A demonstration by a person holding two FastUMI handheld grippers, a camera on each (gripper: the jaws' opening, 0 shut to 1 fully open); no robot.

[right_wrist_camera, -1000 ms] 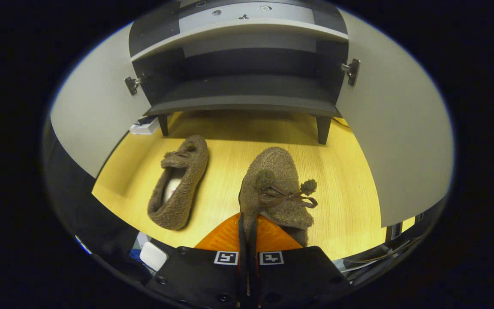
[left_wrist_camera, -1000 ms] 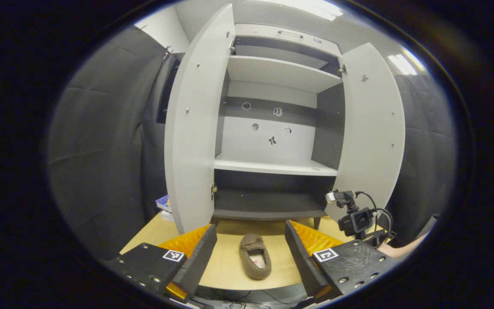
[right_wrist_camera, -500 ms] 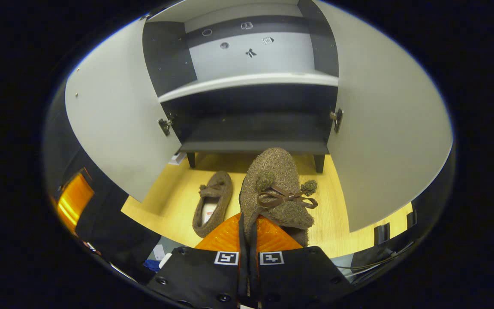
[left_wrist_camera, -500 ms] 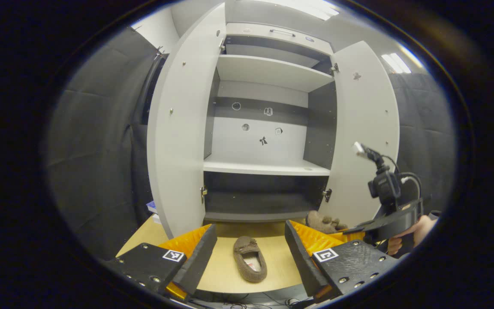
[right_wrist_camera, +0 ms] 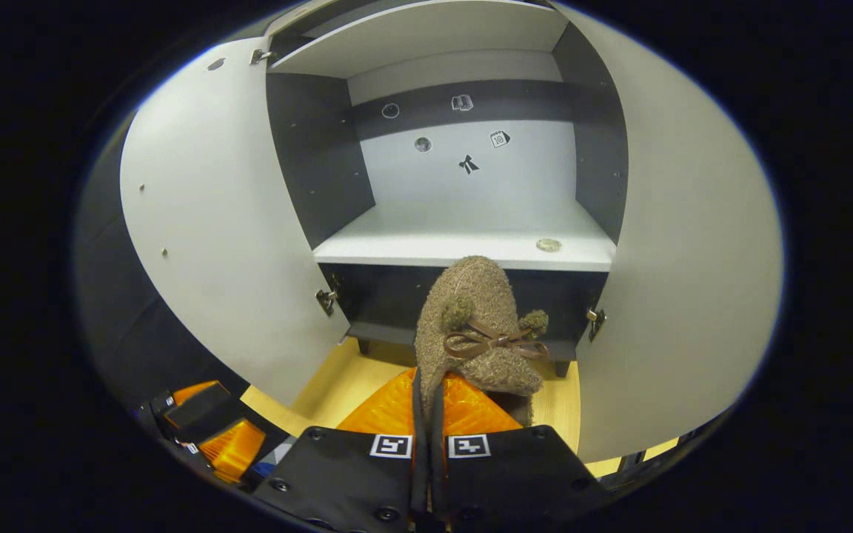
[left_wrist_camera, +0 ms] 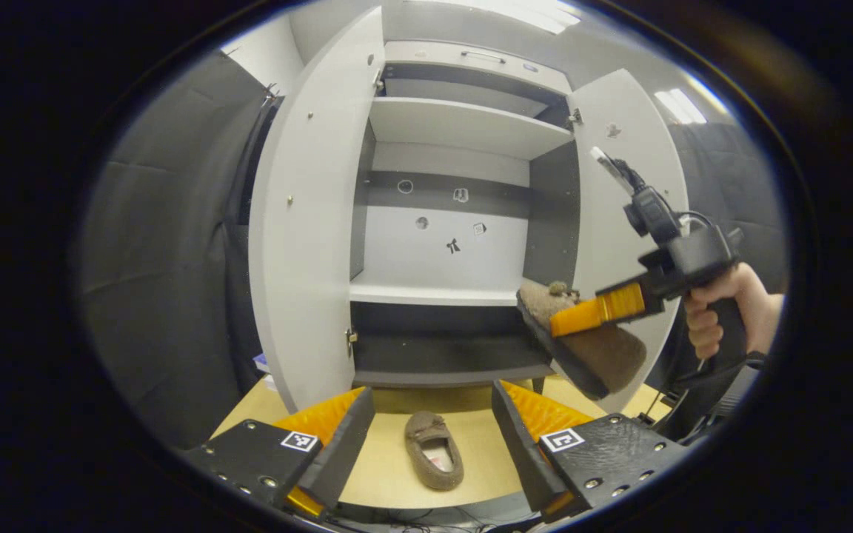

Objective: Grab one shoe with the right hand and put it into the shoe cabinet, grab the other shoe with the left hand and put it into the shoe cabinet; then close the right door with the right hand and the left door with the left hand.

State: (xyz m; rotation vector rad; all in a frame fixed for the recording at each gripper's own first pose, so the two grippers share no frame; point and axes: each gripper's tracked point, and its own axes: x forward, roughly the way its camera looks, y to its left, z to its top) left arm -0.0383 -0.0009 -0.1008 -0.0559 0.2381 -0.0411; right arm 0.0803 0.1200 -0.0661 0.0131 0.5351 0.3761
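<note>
Black cloth hangs behind the shoe cabinet (left_wrist_camera: 441, 244), both doors swung wide on the wooden surface (left_wrist_camera: 389, 459). At the near edge the left hand-held gripper (left_wrist_camera: 432, 437) sits with fingers spread and empty, the second shoe (left_wrist_camera: 434, 450) lying between them, toe towards the cabinet. Further right, the right hand-held gripper (right_wrist_camera: 426, 414) is clenched on the first shoe (right_wrist_camera: 478, 326), toe aimed at the middle shelf (right_wrist_camera: 463, 248) just ahead. Its heel is hidden behind the fingers.
</note>
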